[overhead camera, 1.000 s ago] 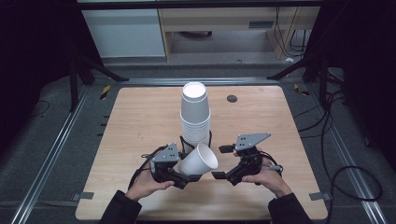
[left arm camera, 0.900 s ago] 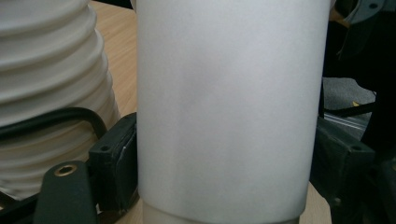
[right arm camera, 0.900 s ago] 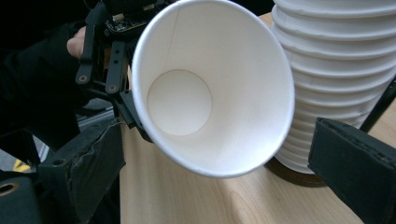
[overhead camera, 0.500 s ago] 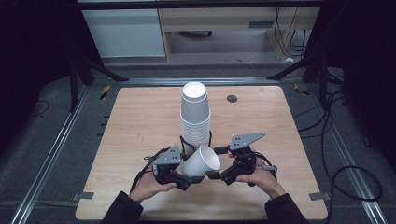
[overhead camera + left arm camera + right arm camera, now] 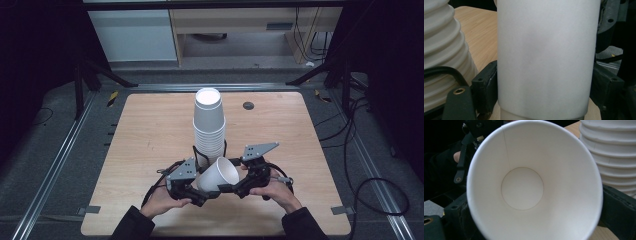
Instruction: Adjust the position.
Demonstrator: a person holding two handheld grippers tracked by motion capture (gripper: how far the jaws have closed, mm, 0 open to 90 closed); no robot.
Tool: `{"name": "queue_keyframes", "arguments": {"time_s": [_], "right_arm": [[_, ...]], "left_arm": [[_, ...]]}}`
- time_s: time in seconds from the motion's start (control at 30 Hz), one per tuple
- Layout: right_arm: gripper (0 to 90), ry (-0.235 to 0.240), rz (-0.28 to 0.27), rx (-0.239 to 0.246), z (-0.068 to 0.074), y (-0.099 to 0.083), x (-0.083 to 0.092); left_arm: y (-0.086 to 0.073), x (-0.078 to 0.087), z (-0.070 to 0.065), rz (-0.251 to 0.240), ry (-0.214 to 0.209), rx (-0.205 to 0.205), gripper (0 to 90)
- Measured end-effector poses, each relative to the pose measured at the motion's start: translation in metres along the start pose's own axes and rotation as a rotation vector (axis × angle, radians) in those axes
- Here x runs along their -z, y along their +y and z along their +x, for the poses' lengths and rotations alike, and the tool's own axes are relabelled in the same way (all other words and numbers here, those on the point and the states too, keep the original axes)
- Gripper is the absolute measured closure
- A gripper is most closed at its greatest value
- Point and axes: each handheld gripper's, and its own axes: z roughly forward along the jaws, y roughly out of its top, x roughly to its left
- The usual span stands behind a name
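Single white cup [image 5: 219,175] sits lower centre of the high view, tilted on its side with the mouth facing upper right, just in front of the stack [image 5: 209,127] at frame centre; cup is off the table [image 5: 140,135], carried between the two grippers

Left gripper [image 5: 196,192], lower left of centre, has the cup's base end between its jaws; in the left gripper view the cup wall [image 5: 546,57] runs up the middle, black jaws tight on either side near the bottom, so partly open and clamped on the cup; stack's ribbed rims [image 5: 441,47] at the left edge of that view

Right gripper [image 5: 231,188], lower right of centre, meets the cup at its rim end; right gripper view looks straight down the cup's mouth [image 5: 534,185], round bottom visible inside, seam upper left; its jaws sit at the lower corners outside the rim; can't tell if the pads actually press on the cup or just bracket it; stack rims [image 5: 609,152] at the upper right there, left gripper [image 5: 464,152] behind the cup at upper left

Person's hands [image 5: 162,202] hold both grippers from the bottom edge; small dark round thing [image 5: 248,105] on the table, upper right of the stack
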Motion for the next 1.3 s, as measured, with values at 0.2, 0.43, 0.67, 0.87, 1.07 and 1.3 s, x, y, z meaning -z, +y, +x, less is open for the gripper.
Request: {"name": "queue_keyframes", "arguments": {"time_s": [0.2, 0.43, 0.67, 0.87, 1.07, 1.3], "right_arm": [[4.7, 0.012, 0.007, -0.003, 0.000, 0.000, -0.004], [6.8, 0.022, 0.009, -0.007, -0.002, -0.001, -0.005], [9.0, 0.014, 0.018, 0.007, -0.001, -0.002, -0.005], [9.5, 0.011, 0.009, 0.006, 0.001, -0.001, -0.004], [9.5, 0.007, -0.017, 0.001, 0.000, 0.002, 0.002], [9.5, -0.034, -0.059, 0.010, 0.000, 0.008, 0.017]], "left_arm": [[0.000, -0.002, -0.001, 0.011, -0.001, -0.010, 20.7], [0.000, -0.002, -0.001, 0.024, 0.003, -0.017, 20.7], [-0.001, -0.003, 0.000, 0.031, -0.003, -0.015, 20.3], [-0.001, -0.002, 0.000, 0.025, -0.003, -0.005, 19.2], [-0.003, 0.000, 0.000, 0.045, 0.010, 0.005, 17.7], [-0.008, 0.009, 0.003, 0.082, 0.040, 0.026, 16.3]]}}
